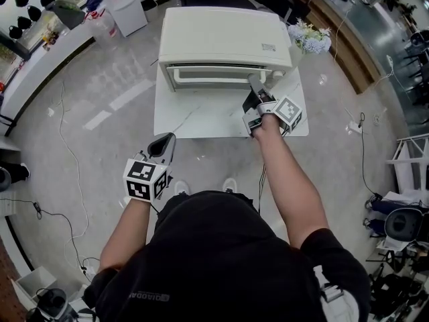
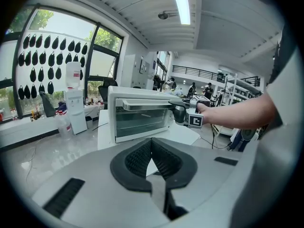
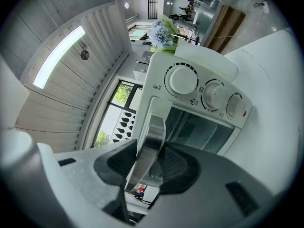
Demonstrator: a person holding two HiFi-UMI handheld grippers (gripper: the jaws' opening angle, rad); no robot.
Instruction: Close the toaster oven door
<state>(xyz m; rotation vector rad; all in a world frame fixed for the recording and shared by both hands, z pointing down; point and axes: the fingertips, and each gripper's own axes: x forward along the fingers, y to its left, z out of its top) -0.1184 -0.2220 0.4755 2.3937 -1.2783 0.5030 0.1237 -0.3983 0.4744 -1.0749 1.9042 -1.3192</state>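
Note:
A cream toaster oven (image 1: 228,35) stands on a white table (image 1: 181,119). Its glass door (image 2: 141,120) looks upright against the oven front, with the long handle (image 1: 214,74) across its top. My right gripper (image 1: 255,86) reaches in from the right and is shut on the right end of that handle (image 3: 151,141), which runs between the pads. The control knobs (image 3: 183,80) show just beyond it. My left gripper (image 1: 164,145) hangs back off the table's near left edge, shut with nothing in it. The left gripper view shows the oven (image 2: 142,113) and the right gripper (image 2: 183,112) at the handle.
A bunch of pale flowers (image 1: 308,37) sits right of the oven. A water dispenser (image 1: 124,2) stands at the back left by the window counter. Cables (image 1: 67,139) trail over the grey floor to the left. More equipment crowds the right side (image 1: 402,213).

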